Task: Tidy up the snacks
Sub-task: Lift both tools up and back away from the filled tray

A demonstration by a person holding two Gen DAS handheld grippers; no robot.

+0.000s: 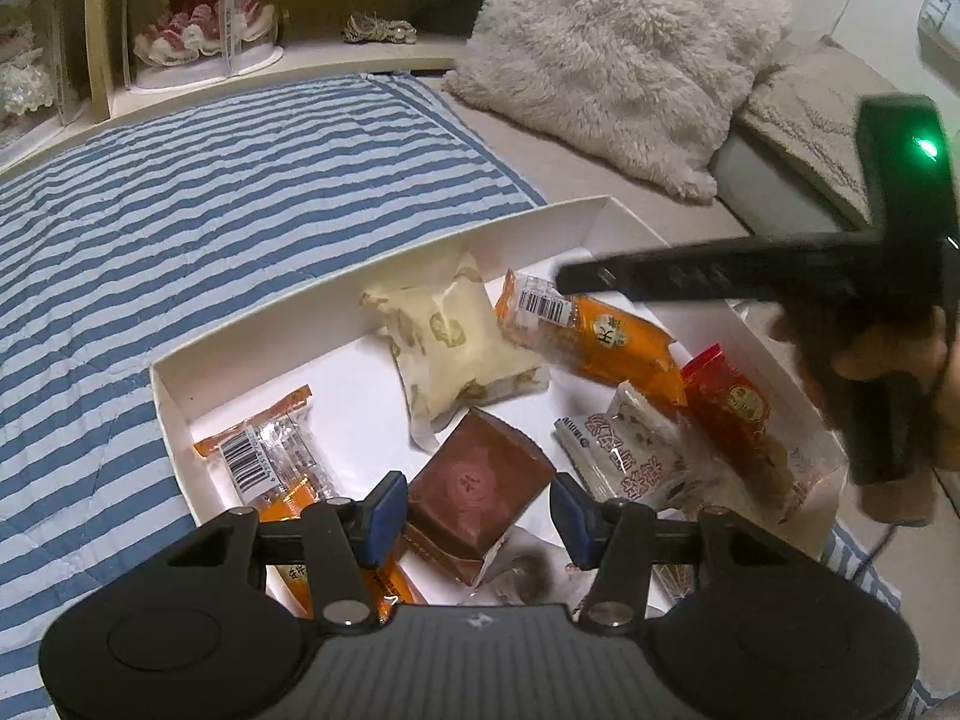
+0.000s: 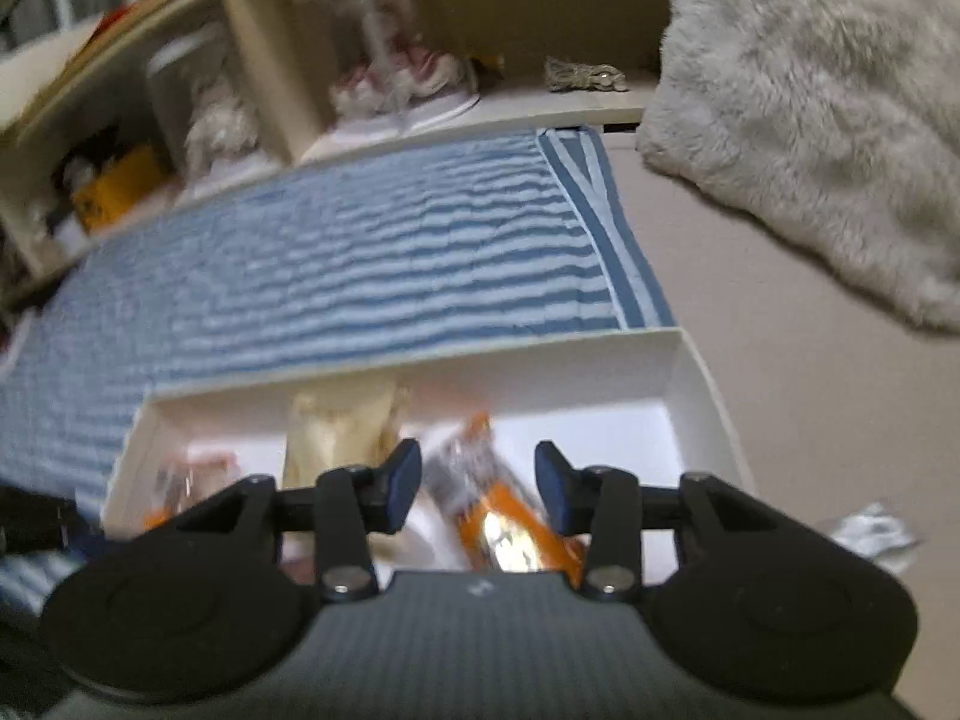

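Note:
A shallow white box (image 1: 336,324) lies on the bed and holds several wrapped snacks. My left gripper (image 1: 478,507) is open low over the box, its blue pads (image 1: 384,507) on either side of a brown packet (image 1: 480,474). Around it lie a cream packet (image 1: 450,348), an orange packet (image 1: 606,339), another orange one (image 1: 264,450), a red one (image 1: 732,414) and a white one (image 1: 624,450). My right gripper (image 2: 477,492), held by a hand (image 1: 888,354), hovers open over the orange packet (image 2: 510,516); the right wrist view is blurred.
The box (image 2: 690,384) sits at the edge of a blue-striped quilt (image 1: 210,192). A fluffy white pillow (image 1: 618,54) lies behind it on beige bedding. A headboard shelf (image 1: 270,60) with dolls runs along the back. A crumpled wrapper (image 2: 870,531) lies right of the box.

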